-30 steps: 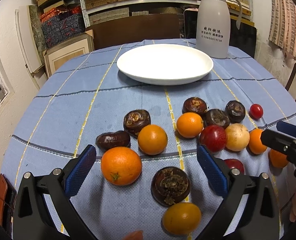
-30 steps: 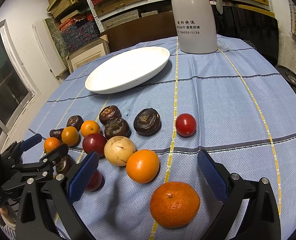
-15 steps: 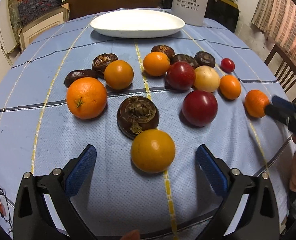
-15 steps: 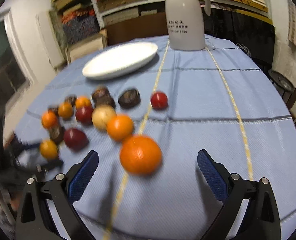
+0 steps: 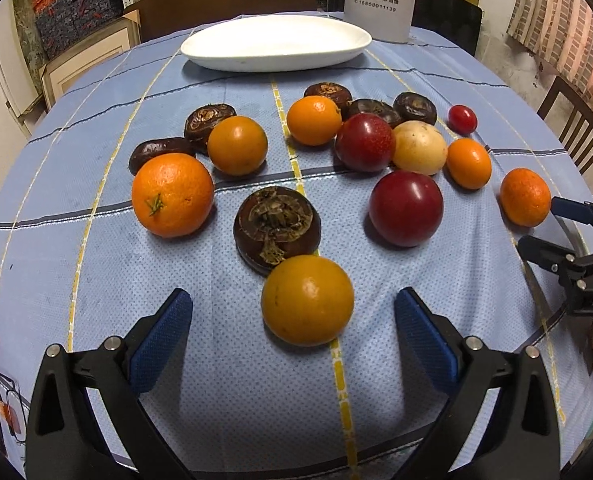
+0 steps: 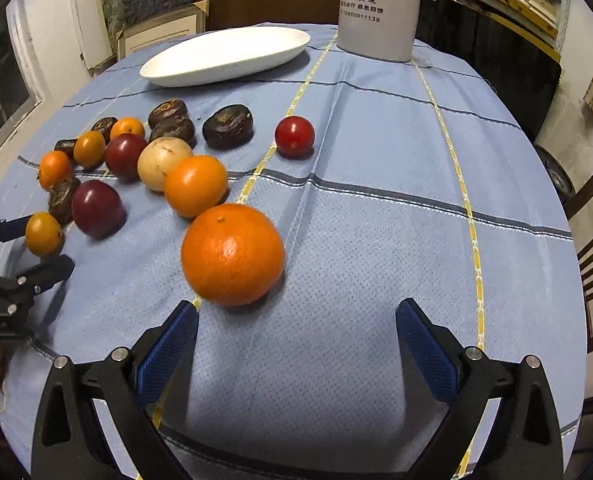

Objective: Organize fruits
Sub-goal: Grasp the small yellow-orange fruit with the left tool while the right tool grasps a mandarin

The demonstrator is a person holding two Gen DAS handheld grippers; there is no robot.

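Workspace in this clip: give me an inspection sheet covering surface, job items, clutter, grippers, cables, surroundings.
Surface: round table under a blue checked tablecloth.
Job's things: loose fruit scattered on the cloth; white plate holds nothing.
Clutter: white thermos jug behind the plate.
Grippers: left gripper open, yellow-orange fruit just ahead; right gripper open, large orange just ahead.
Cables: nothing seen.
Surroundings: stacked shelves, wooden chair.

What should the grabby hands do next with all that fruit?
Probably ease the left gripper forward and close on the yellow-orange fruit. It sits just ahead, nearly centred between the open jaws, and the white plate is still bare. The right gripper is also open, its orange off to one side.
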